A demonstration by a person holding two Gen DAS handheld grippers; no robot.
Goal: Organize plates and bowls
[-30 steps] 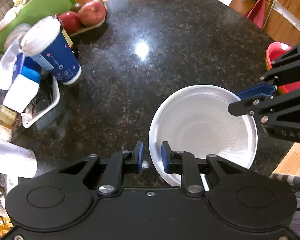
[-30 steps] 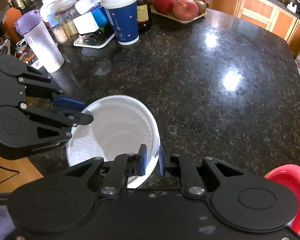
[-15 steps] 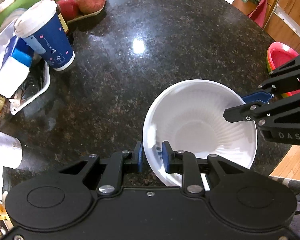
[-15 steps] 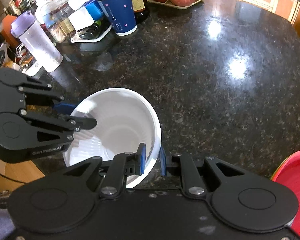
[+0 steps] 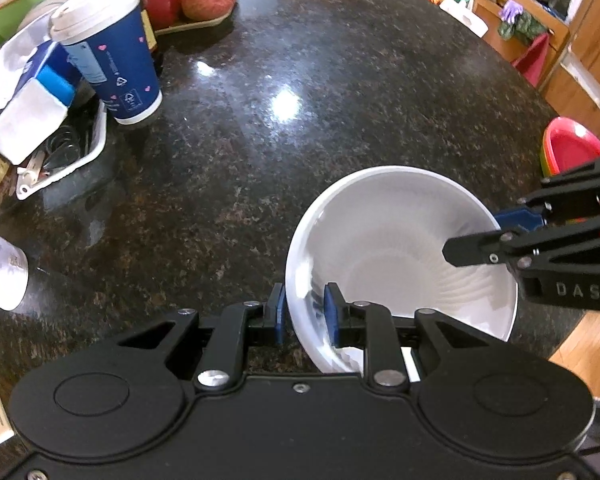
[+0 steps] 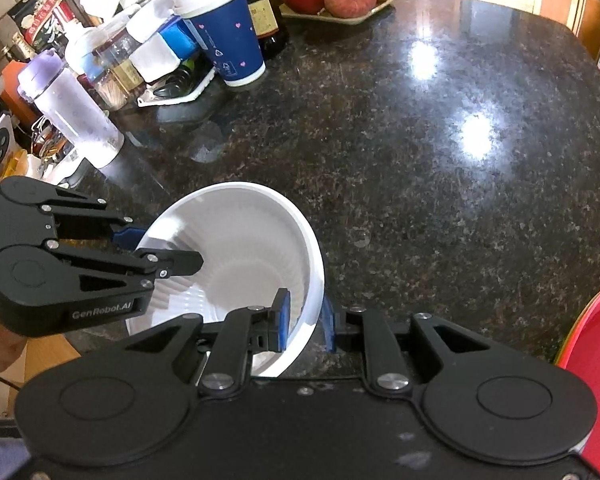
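The left gripper (image 5: 304,312) straddles the near-left rim of the white bowl (image 5: 400,248), one blue pad outside the wall and one inside. A sliver of gap shows on either side of the wall, so whether the pads truly press I cannot tell. Across the bowl, the right gripper (image 6: 304,320) straddles the opposite rim the same way. Its jaws have just been opening, the bowl's wall is between them, and a clear gap now shows at the outer pad, so that side reads as released.

The bowl sits at the near edge of the dark granite counter (image 5: 300,120), tipped, with its open mouth leaning towards the counter's middle. In the right wrist view part of its underside hangs past the counter's edge. Both grippers point steeply down at it from the near side and neither is nearer than the other. The rim runs crosswise between them.

To the right, at the counter's near-right edge, lies a red plate or bowl (image 6: 596,360) on what looks like a coloured stack. A blue paper cup (image 5: 108,48) and a tray of apples (image 5: 196,0) stand well apart at the far-left corner.

With the right side loosened, the bowl's weight probably falls to the left pads or the counter. Settling it flat looks like the step in hand.
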